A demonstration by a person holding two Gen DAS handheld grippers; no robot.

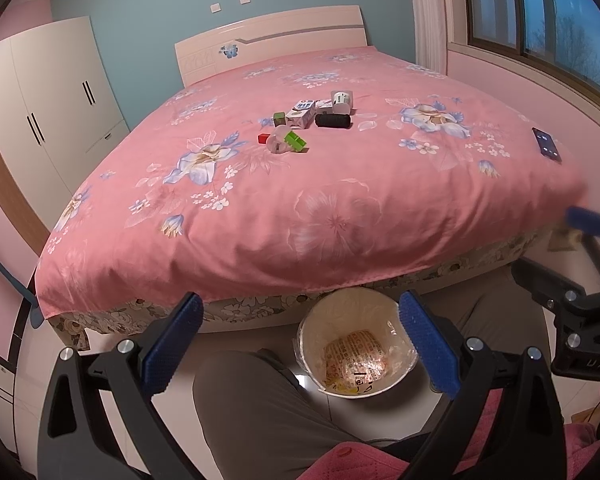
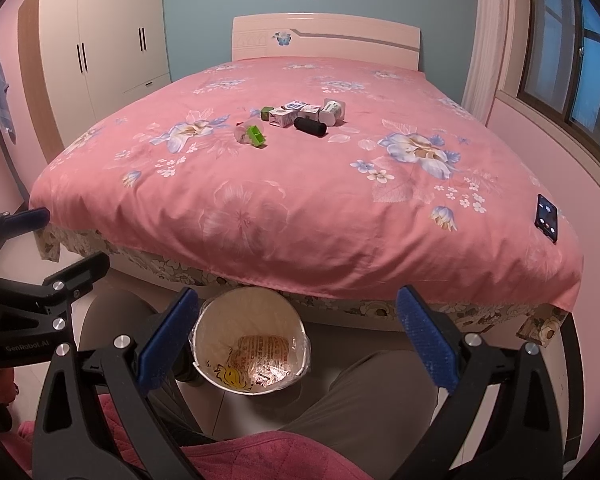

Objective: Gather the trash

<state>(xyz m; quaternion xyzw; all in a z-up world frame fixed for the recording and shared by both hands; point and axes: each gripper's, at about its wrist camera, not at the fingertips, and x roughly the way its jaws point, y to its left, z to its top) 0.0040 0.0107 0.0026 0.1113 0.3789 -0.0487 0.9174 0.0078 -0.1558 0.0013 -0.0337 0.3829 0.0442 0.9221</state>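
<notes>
A small white bin (image 1: 354, 312) (image 2: 228, 312) lined with clear plastic stands on the floor at the foot of the bed, between the person's knees, with a printed orange wrapper (image 1: 356, 356) (image 2: 264, 354) inside. Trash lies mid-bed: a clear cup (image 1: 278, 140) (image 2: 244, 133) beside a green block (image 1: 296, 141) (image 2: 257, 135), small cartons (image 1: 301, 114) (image 2: 286, 114), a black roll (image 1: 333, 121) (image 2: 310, 126), a white cup (image 1: 341, 101) (image 2: 332, 111). My left gripper (image 1: 300, 346) and right gripper (image 2: 296, 344) hover open and empty over the bin, far short of the trash.
The pink floral bedspread (image 1: 300, 200) (image 2: 300, 208) covers the bed. A phone (image 1: 546, 143) (image 2: 547, 218) lies near its right edge. A white wardrobe (image 1: 52, 96) (image 2: 100, 48) stands at the left, a window (image 1: 540, 12) at the right. The person's knees (image 1: 260, 400) and a pink cushion (image 2: 260, 456) are below.
</notes>
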